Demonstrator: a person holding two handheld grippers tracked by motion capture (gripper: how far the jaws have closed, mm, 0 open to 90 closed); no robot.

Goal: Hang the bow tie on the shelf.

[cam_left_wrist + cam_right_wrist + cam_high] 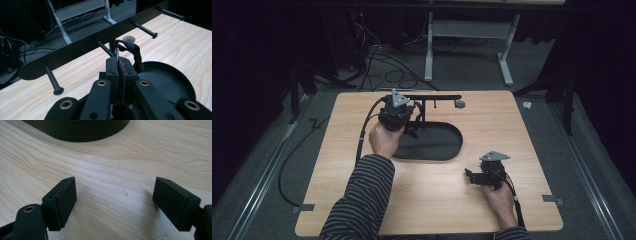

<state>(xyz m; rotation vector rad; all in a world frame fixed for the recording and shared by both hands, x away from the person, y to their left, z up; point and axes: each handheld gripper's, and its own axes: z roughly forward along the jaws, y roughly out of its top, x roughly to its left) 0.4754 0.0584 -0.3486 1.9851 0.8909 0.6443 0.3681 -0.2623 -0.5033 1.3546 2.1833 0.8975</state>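
A person in a striped sleeve works at a pale wooden bench (437,200), a hand-held gripper in each hand. The left hand-held gripper (121,65) is raised at about eleven o'clock from the bench's centre, its jaws pinched tight on a small dark strap (130,48) with a thin metal piece at its top. The strap's loop curls up just beside a peg (105,48) of the black rack (82,48), whose long bar carries a row of round-tipped pegs. Whether the loop touches the peg cannot be told. Below the rack lies its black oval tray (437,145), near the middle of the bench; its dark inside hides whatever it may contain. The right hand-held gripper (115,202) sits low over the bare wood at about four o'clock, well apart from the rack, its jaws spread wide with nothing between them. The curved edge of the tray lies beyond its jaws at twelve o'clock in the right gripper view.
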